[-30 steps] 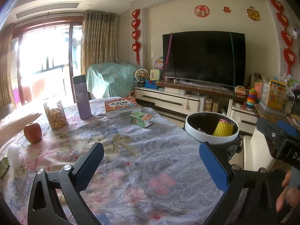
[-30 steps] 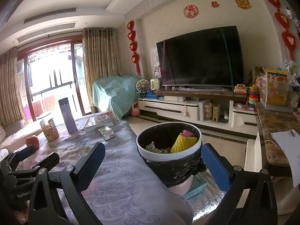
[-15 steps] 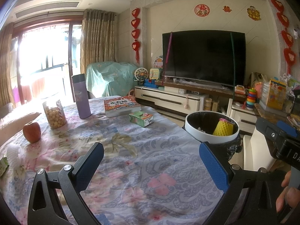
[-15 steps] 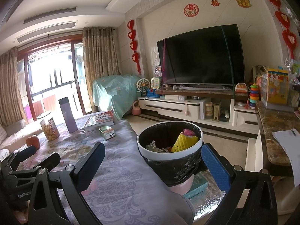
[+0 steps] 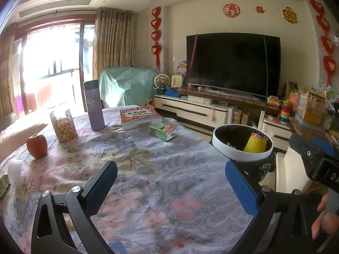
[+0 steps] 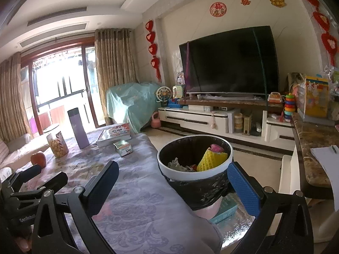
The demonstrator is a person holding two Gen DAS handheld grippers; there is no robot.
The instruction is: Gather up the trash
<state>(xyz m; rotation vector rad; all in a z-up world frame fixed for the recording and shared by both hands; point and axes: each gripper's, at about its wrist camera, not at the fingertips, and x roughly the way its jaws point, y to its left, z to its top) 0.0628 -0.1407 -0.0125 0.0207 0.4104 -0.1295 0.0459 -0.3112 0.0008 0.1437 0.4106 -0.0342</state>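
1. Overhead, more or less: the left gripper (image 5: 170, 182) hung above the table (image 5: 131, 182), jaws spread wide, nothing between the blue pads, only flowered cloth beneath.
2. Right gripper (image 6: 172, 183) likewise released and empty; its right pad sat just beside the black liner of the trash bin (image 6: 195, 175), contact unclear.
3. Trash bin: white rim, black bag, standing off the table's right edge. Inside were a yellow foam net (image 6: 210, 158), something pink behind it, and crumpled grey paper.
4. Same bin visible from the left wrist camera (image 5: 241, 146), beyond the table edge, yellow net showing.
5. On the table, far end: small green carton (image 5: 162, 131) lying just in front of a stack of books (image 5: 139, 115); purple tumbler (image 5: 94, 105) upright to their left.
6. Further left: clear jar of pale round snacks (image 5: 63, 126), then a red apple (image 5: 37, 146) nearer the edge.
7. Green scrap (image 5: 4, 185) at the table's left edge, mostly cut off.
8. Background: television (image 5: 233, 63) on a white cabinet.
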